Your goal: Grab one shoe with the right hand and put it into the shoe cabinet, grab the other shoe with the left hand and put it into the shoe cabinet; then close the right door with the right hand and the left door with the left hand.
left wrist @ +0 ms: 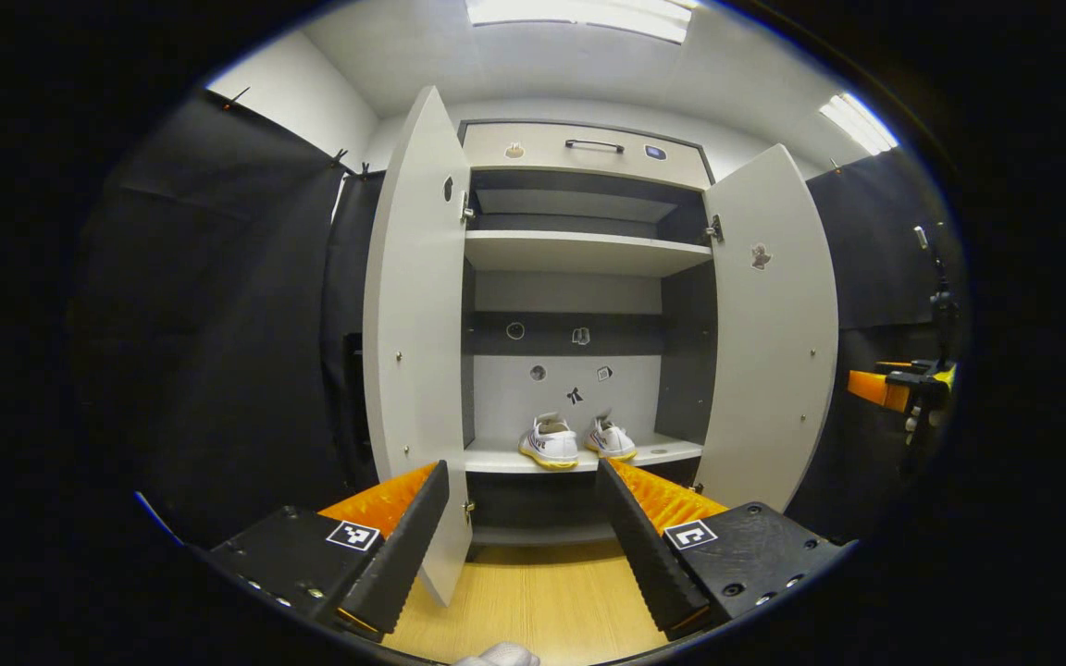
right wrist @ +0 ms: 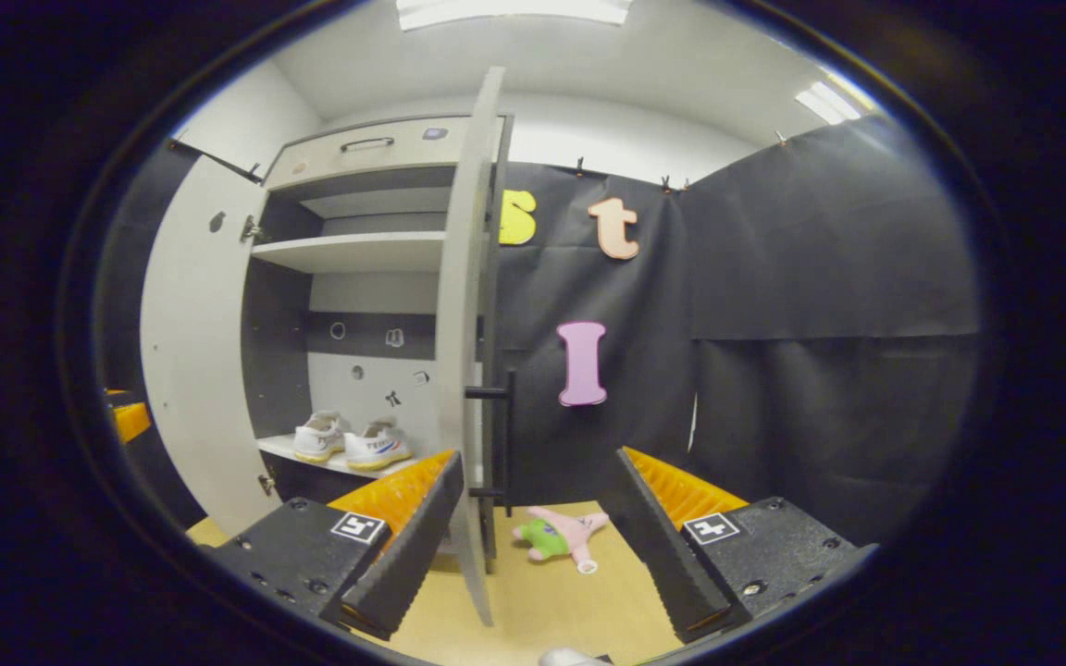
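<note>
Left gripper view is looking straight into the shoe cabinet (left wrist: pixel 579 305), with the left gripper (left wrist: pixel 524 536) standing wide open and gripping nothing, its two fingers (left wrist: pixel 399 546) spread apart over the wooden floor (left wrist: pixel 533 592). Ahead of that gap and a little above it, both white shoes are sitting side by side on the lower shelf (left wrist: pixel 672 451): the nearer shoe (left wrist: pixel 549 441) just left of centre, the other shoe (left wrist: pixel 611 438) just right of it, almost touching. Both doors are hanging open, the left door (left wrist: pixel 413 333) rising beyond the left finger and the right door (left wrist: pixel 769 324) beyond the right finger. Far off to the right, the right gripper is showing at the edge.

Right gripper view is showing the right gripper (right wrist: pixel 542 541) also spread wide and empty. The right door's edge (right wrist: pixel 468 351) is standing between its fingers, close to the left one, with the door's dark handle (right wrist: pixel 503 435) facing the gap. A pink and green plush toy (right wrist: pixel 559 536) is lying on the floor ahead between the fingers. The shoes (right wrist: pixel 353 442) are resting in the cabinet, up and to the left.
</note>
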A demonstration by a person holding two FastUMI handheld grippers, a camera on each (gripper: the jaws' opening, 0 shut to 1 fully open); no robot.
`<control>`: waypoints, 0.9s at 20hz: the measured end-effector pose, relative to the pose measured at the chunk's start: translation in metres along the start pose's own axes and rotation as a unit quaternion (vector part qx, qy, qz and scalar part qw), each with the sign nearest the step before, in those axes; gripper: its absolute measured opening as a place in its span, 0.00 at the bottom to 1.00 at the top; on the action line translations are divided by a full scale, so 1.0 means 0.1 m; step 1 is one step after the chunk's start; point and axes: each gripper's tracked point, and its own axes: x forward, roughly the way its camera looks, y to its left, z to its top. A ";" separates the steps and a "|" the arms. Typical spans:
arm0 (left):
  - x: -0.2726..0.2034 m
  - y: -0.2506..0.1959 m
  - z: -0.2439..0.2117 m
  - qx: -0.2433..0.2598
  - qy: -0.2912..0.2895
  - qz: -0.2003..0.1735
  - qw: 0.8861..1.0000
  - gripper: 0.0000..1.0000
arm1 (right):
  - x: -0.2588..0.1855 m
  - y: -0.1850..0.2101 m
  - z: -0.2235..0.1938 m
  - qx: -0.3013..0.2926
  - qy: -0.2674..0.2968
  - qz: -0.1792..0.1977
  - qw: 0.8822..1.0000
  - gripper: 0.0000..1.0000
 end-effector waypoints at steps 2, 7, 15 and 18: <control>0.00 -0.04 -0.01 0.000 0.002 0.008 1.000 0.95 | 0.14 -0.27 -0.01 0.006 0.000 -0.015 1.000 1.00; -0.01 -0.16 -0.04 -0.003 0.006 0.022 1.000 0.95 | 0.52 -0.25 -0.05 0.016 0.012 0.012 1.000 1.00; -0.02 -0.26 -0.07 -0.011 0.007 0.040 0.999 0.95 | 0.59 -0.03 0.01 0.015 0.005 0.051 0.999 0.94; -0.05 -0.25 -0.06 -0.010 0.009 0.049 0.999 0.96 | 0.53 0.11 0.01 0.020 0.009 0.068 0.997 0.94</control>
